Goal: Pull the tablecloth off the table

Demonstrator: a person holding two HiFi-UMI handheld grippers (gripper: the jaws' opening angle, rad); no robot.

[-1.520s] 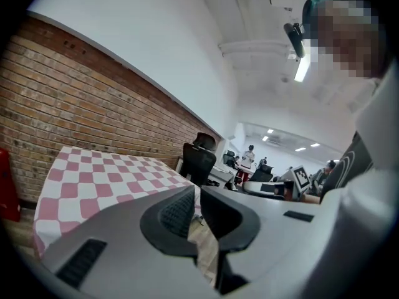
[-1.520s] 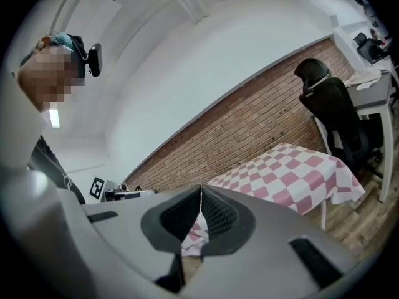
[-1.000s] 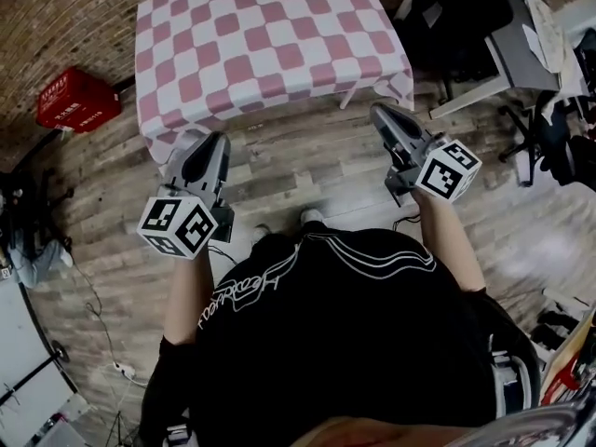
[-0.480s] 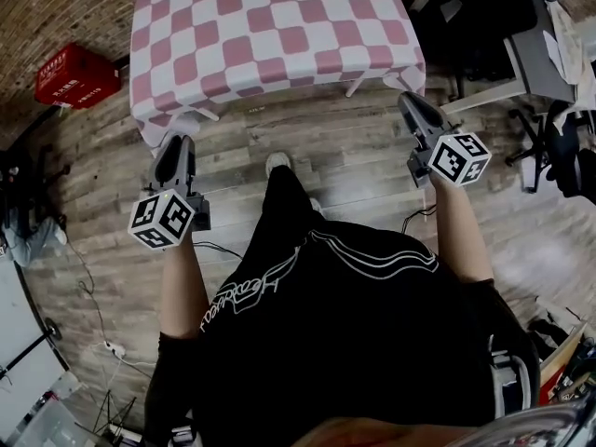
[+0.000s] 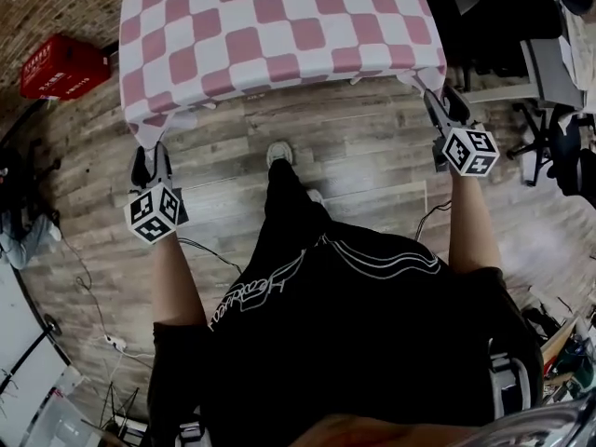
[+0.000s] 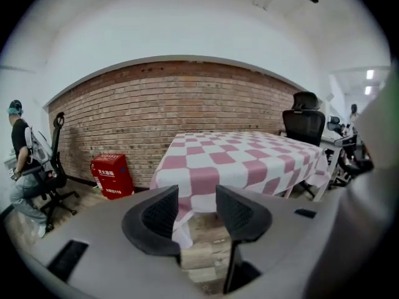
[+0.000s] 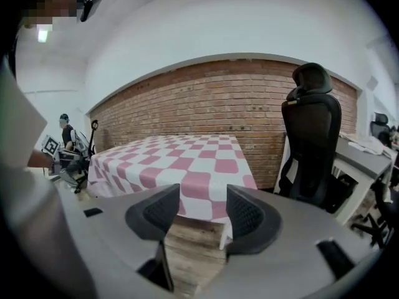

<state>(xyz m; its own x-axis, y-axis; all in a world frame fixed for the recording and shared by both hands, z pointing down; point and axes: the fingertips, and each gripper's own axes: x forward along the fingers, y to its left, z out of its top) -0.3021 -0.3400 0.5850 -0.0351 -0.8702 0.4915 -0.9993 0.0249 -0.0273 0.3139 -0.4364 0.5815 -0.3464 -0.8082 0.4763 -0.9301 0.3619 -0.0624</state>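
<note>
Pink-and-white checked tablecloth point(image 5: 279, 26), soft fabric, draped over the counter point(image 7: 222, 234) at upper centre, corners hanging limp. Left tool point(image 5: 149, 156) and right tool point(image 5: 438, 101) at the near corners, ribbed black jaws spreading, cloth in each gap, unpinched. Worn plank floor point(image 5: 354, 156), brick wall point(image 6: 187, 98), red box point(image 5: 65, 63) upper left.

**Pink-and-white checks above grey-brown planks**

The tablecloth point(image 5: 279, 26) is patterned in a check of dusty pink and white squares, and the check is carried over its hanging edges. The floor point(image 5: 363, 156) is laid in wood-grain planks of mixed grey and brown. A box point(image 5: 63, 65) is coloured bright red and marked with white print. The wall point(image 6: 187, 101) is built of red-brown brick with pale joints. A black shirt point(image 5: 372, 343) is crossed by thin white outlines and script. A shoe point(image 5: 278, 153) is shown in off-white, an office chair point(image 7: 310, 145) in black.
</note>
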